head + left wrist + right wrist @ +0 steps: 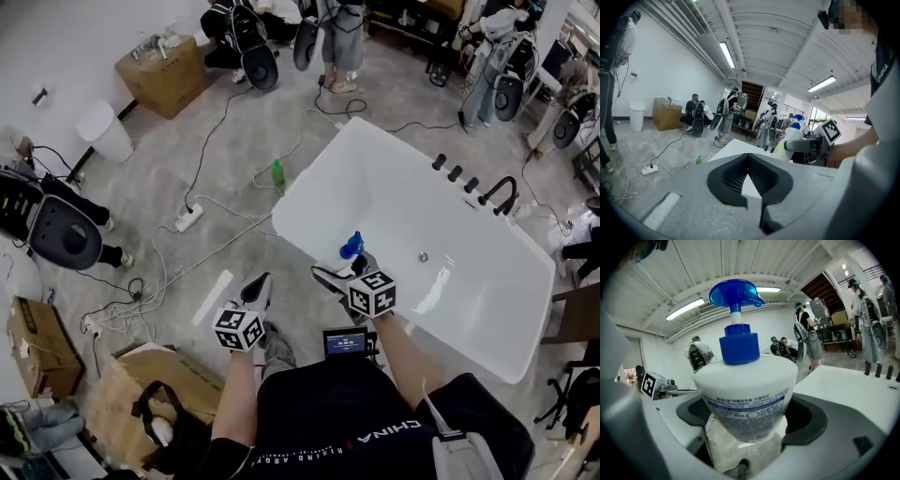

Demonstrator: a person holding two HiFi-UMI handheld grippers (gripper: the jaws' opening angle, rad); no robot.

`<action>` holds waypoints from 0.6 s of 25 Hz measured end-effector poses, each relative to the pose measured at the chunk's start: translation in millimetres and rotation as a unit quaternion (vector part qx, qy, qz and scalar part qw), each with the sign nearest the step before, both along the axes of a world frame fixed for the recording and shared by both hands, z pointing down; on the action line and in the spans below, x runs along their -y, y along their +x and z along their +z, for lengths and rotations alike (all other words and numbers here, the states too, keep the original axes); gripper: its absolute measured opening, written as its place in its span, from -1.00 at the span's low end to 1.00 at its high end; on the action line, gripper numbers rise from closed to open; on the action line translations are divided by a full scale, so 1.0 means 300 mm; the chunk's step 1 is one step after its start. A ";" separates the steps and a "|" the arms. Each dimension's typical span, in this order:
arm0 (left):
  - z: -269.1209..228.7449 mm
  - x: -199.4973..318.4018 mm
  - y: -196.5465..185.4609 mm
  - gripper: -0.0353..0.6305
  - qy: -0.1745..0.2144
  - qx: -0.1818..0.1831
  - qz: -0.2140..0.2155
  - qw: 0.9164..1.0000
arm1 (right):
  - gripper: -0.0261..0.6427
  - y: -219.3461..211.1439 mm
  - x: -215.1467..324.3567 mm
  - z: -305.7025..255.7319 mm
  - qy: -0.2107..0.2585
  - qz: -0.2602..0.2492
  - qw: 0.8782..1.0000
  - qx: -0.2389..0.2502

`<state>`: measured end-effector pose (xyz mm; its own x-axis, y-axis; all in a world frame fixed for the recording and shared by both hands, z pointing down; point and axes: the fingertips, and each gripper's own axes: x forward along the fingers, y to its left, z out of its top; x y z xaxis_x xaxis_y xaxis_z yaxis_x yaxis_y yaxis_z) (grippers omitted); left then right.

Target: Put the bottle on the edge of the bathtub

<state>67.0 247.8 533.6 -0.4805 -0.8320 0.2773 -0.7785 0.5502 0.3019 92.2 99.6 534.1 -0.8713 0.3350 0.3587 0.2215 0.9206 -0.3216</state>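
A white pump bottle with a blue pump head stands upright between the jaws of my right gripper, which is shut on its body. It hangs in the air at the near-left rim of the white bathtub, touching nothing else. Under the bottle, the right gripper view shows floor and a shoe. My left gripper is to the left over the floor, shut and holding nothing; its pads meet. The left gripper view shows the bottle and the tub.
A black faucet and knobs sit on the tub's far rim. A green bottle, a power strip and cables lie on the floor to the left. A cardboard box, a white bin and several people are beyond.
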 end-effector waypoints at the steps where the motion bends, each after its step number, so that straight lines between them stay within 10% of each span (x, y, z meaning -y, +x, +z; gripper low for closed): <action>1: 0.000 -0.010 -0.056 -0.87 0.000 -0.001 0.012 1.000 | 0.51 -0.049 -0.010 -0.005 0.001 0.012 1.000 0.000; 15: -0.016 0.002 -0.548 -0.87 -0.003 -0.001 0.179 0.984 | 0.51 -0.439 -0.046 -0.041 0.003 0.160 0.987 0.002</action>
<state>-97.3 247.3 528.8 -0.1572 -0.9458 0.2842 -0.9219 0.2437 0.3012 -39.4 113.3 521.9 -0.9339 0.0399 0.3554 -0.0800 0.9452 -0.3164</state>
